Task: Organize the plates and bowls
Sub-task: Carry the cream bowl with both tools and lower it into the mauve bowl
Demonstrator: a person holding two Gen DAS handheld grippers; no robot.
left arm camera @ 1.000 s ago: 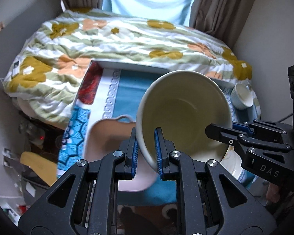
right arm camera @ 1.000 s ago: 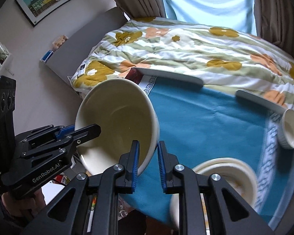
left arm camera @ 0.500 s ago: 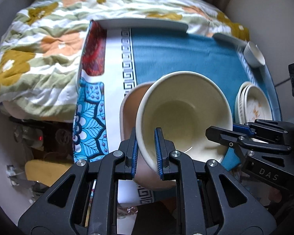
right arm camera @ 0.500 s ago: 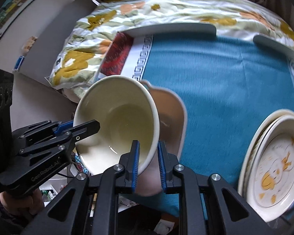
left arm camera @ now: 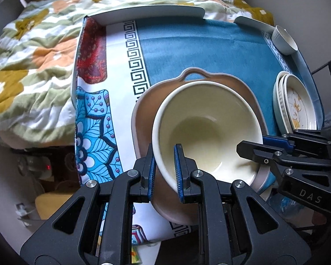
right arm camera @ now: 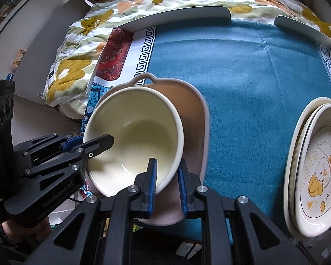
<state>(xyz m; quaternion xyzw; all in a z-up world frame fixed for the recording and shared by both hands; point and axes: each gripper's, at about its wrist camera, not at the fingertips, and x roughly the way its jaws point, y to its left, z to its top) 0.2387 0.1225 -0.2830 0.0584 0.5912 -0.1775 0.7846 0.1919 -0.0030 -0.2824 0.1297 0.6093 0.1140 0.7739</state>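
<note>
1. Bed w/ floral quilt [left arm camera: 33, 50] fills the background behind the tabletop [right arm camera: 242, 70], which is covered by a blue cloth w/ white key-pattern border.
2. Pink handled dish [left arm camera: 211, 78] sits on the tabletop nr the patterned left edge of the cloth, loop handle pointing toward the bed.
3. Cream bowl [left arm camera: 207, 119] is tilted, mouth toward the cameras, down inside the pink dish; cannot tell whether its base touches the dish.
4. Stack of plates [right arm camera: 315, 165] lies on the tabletop to the right of the pink dish, apart from it; top plate shows a yellow duck drawing.
5. Small white ribbed cup [left arm camera: 283, 39] stands at the far right corner of the tabletop, well apart from the rest.
6. Left tool [left arm camera: 164, 172] pinches the cream bowl's near-left rim, one blue pad inside the wall, one outside.
7. Right tool [right arm camera: 166, 183] pinches the opp. side of the same rim the same way; both tools point steeply down.
8. Part of a person's hand [right arm camera: 22, 231] shows under the left tool in the right wrist view.
</note>
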